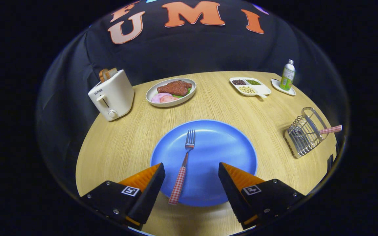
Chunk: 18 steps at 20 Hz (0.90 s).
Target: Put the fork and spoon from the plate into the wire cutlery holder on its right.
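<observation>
One fork (183, 166) between open claw (191, 170) fingers.

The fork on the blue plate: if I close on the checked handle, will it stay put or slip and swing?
The fork looks rigid, so it should not flex. It lies flat on the glossy blue plate, so it may skid before the fingers bite. The tines look like metal, so a grip far back could tip it downward. The gripper is open, fingers either side of the handle.

One fork (185, 160); one toaster (112, 95); three plates (208, 154)
</observation>
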### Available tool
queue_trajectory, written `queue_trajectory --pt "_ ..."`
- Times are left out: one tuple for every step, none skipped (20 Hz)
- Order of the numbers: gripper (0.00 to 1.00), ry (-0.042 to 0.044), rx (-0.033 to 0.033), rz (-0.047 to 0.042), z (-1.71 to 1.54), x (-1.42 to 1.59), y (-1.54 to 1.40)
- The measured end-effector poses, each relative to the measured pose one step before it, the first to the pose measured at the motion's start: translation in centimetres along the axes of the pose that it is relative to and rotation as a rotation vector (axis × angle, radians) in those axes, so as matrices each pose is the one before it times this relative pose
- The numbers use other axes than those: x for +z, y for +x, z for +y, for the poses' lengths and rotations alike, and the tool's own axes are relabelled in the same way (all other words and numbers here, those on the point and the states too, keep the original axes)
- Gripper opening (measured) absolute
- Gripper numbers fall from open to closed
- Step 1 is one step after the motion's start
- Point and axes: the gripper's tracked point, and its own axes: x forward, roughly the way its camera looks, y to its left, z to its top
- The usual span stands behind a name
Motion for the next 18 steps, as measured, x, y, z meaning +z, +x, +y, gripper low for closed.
queue_trajectory --pt "0.96 -0.00274 -0.00557 -0.00444 0.19 -0.148 0.218" --pt "0.91 -0.00362 -0.00485 -0.00411 0.162 -0.247 0.441" --pt "0.83 -0.00449 -0.00426 -0.00178 0.135 -0.226 0.332" --pt "0.78 -0.00206 -0.00602 -0.00275 0.099 -0.278 0.247" --pt "0.72 -0.00011 -0.00305 0.00145 0.067 -0.289 0.159" --pt "0.64 0.00361 -0.00062 0.00476 0.14 -0.357 0.222" --pt "0.57 0.00691 0.00121 0.0057 0.131 -0.286 0.179" --pt "0.52 0.00915 0.00761 0.00548 0.16 -0.309 0.108" --pt "0.43 0.00817 0.00329 0.00597 0.12 -0.234 0.098" --pt "0.39 0.00466 -0.00177 -0.00428 -0.036 -0.086 0.108" --pt "0.31 0.00137 0.00086 -0.00595 -0.047 0.109 0.094" --pt "0.27 0.00392 -0.00422 -0.0009 -0.106 0.062 -0.324" --pt "0.18 0.00869 0.00426 0.00011 -0.152 0.116 -0.182" --pt "0.15 0.01021 0.01239 0.00072 0.139 -0.011 0.288" --pt "0.11 0.00902 0.00743 -0.00339 -0.09 0.173 -0.316" --pt "0.1 0.00198 0.00945 -0.00137 -0.092 0.225 -0.188" --pt "0.08 -0.00229 0.00692 0.00349 -0.161 0.275 -0.36" --pt "0.08 -0.00409 0.01129 0.00314 -0.222 0.338 -0.489"
